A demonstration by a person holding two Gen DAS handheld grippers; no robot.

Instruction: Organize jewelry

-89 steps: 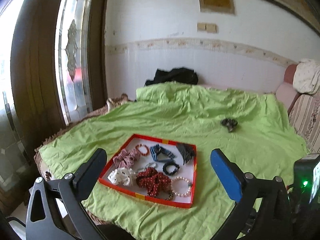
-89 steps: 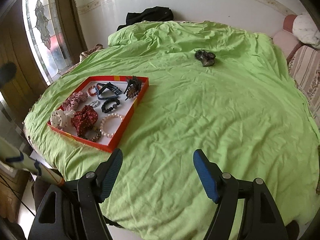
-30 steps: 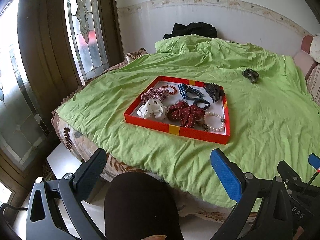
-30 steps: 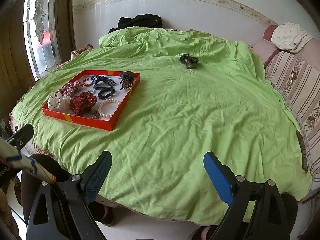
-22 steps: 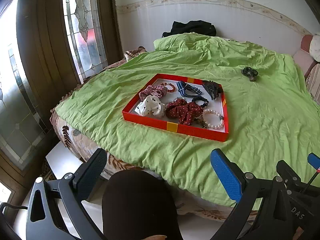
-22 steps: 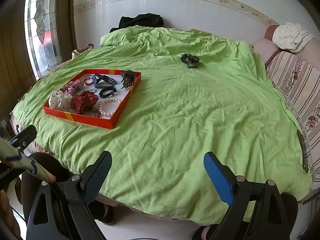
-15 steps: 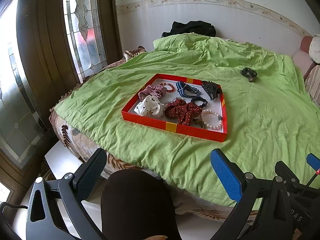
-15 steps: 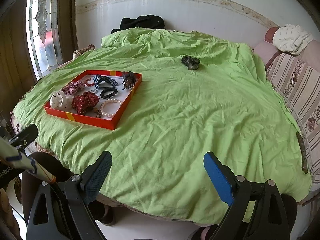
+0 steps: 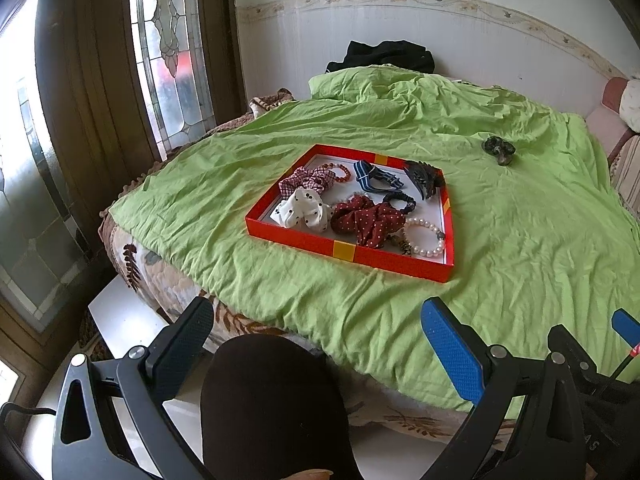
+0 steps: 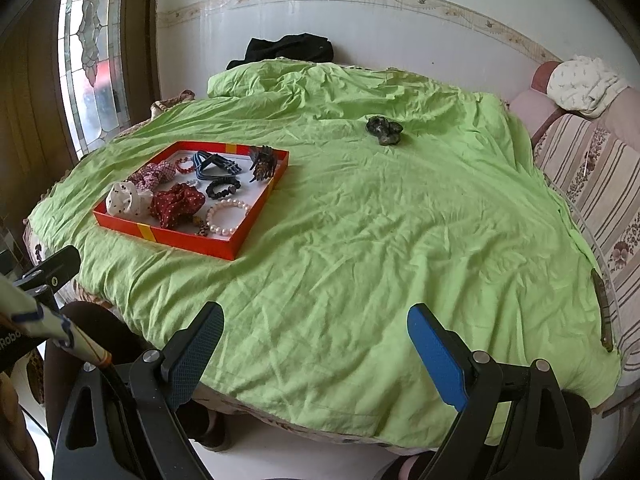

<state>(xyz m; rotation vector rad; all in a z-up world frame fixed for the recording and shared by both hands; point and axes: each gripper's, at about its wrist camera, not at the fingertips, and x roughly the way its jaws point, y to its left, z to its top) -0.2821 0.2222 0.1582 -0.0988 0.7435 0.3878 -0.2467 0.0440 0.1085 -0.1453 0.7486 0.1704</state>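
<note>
Bed cover (image 10: 380,240), green, carries a red tray (image 9: 348,249) near its left edge, collecting scrunchies and bracelets together. One dark scrunchie (image 10: 384,130) lies alone toward the far edge, probably next to collect. Left gripper (image 9: 316,344) and right gripper (image 10: 316,344) hang released, empty, off the near edge.

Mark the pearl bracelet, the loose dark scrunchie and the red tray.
pearl bracelet (image 10: 226,216), right wrist view, on its bead ring.
dark scrunchie (image 10: 384,129), right wrist view, on its middle.
red tray (image 9: 316,243), left wrist view, on its near wall.
</note>
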